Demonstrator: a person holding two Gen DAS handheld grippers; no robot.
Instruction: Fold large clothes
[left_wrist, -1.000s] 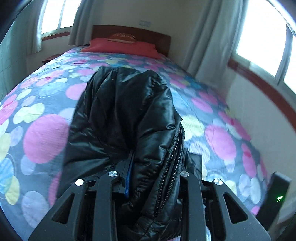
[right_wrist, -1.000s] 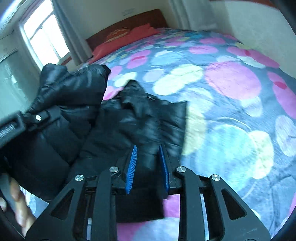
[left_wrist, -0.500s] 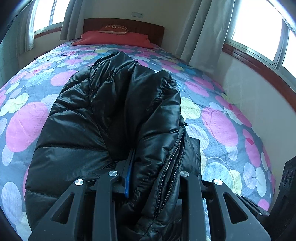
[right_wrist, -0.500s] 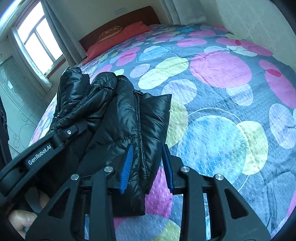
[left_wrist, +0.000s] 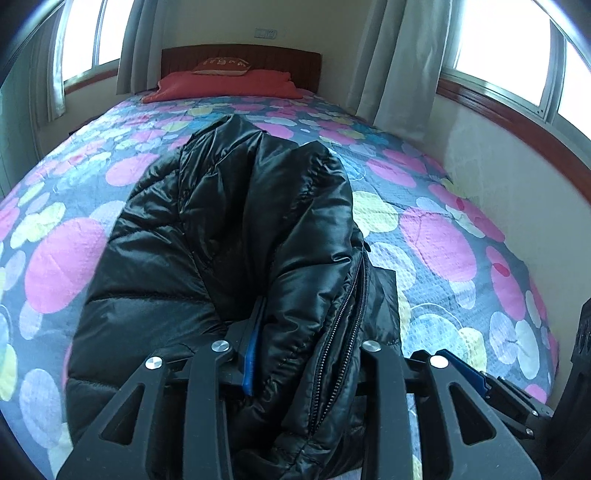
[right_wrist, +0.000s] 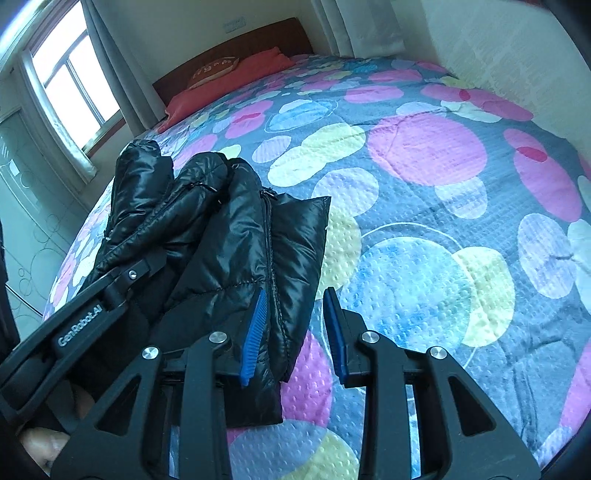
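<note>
Right gripper (right_wrist: 295, 332) lets go of the jacket (left_wrist: 236, 236).
Its jaws now stand wide around the hem; left gripper (left_wrist: 306, 354) stays clamped on the bunched jacket, fold nearly laid on the bed (right_wrist: 424, 155).

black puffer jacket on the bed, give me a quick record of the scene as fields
garment: black puffer jacket, bunched lengthwise, zipper showing
surface: bed with circle-print bedspread
left gripper: shut on a thick fold of the jacket
right gripper: open, jacket's edge lies between its fingers, right finger apart from the fabric
head of bed: red pillow, small cushion on it, wooden headboard
fold state: not yet flat or neat
</note>
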